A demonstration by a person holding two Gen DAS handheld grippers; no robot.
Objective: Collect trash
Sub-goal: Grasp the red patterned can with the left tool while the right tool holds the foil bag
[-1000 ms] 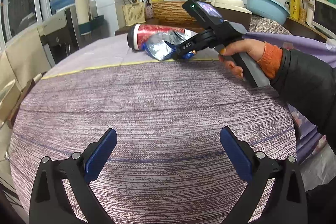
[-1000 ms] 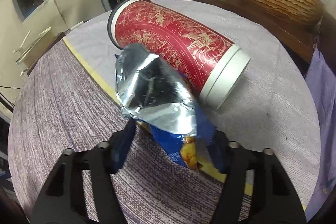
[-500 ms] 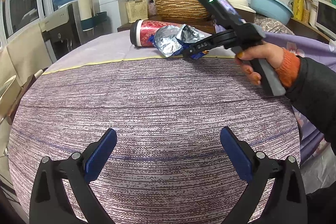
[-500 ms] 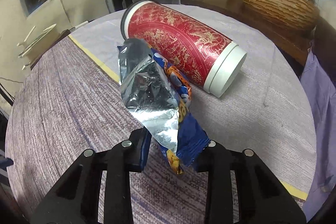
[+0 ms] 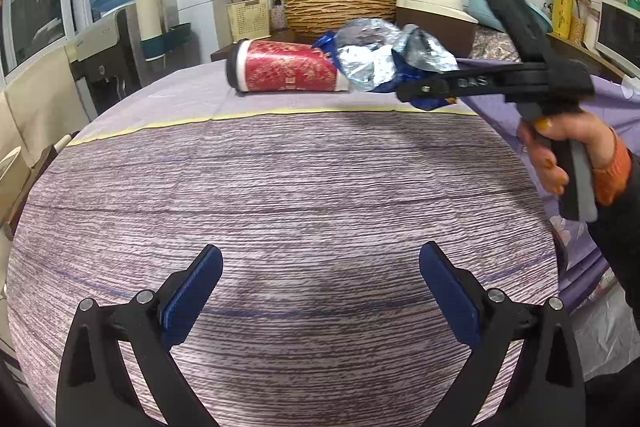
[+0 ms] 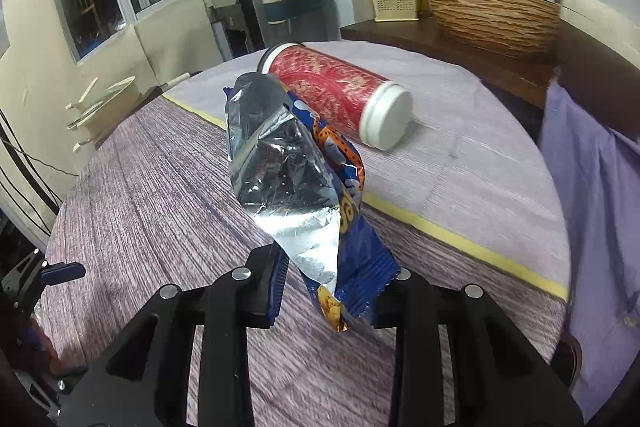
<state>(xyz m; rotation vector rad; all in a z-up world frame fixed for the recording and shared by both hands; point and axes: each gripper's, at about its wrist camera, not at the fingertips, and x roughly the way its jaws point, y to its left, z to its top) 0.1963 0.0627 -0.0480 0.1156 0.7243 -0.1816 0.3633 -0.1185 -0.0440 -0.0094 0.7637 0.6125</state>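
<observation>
My right gripper [image 6: 332,283] is shut on a crumpled snack wrapper [image 6: 288,171], silver inside and blue-orange outside, and holds it in the air above the table. In the left wrist view the right gripper [image 5: 416,91] and the wrapper [image 5: 376,59] hang at the far right, above the table's back. A red cylindrical can [image 6: 332,95] with white caps lies on its side behind the wrapper; it also shows in the left wrist view [image 5: 288,71]. My left gripper [image 5: 320,291] is open and empty, low over the near part of the table.
The round table [image 5: 300,187] has a purple striped cloth with a yellow band [image 5: 260,115]. A counter behind holds a wicker basin [image 5: 340,13], a utensil holder [image 5: 248,21] and a soap bottle. A water dispenser [image 5: 120,39] stands at the back left.
My right gripper has closed on the wrapper and lifted it up and back, off the table and away from the red can. The left gripper has stayed open and nearly still.
</observation>
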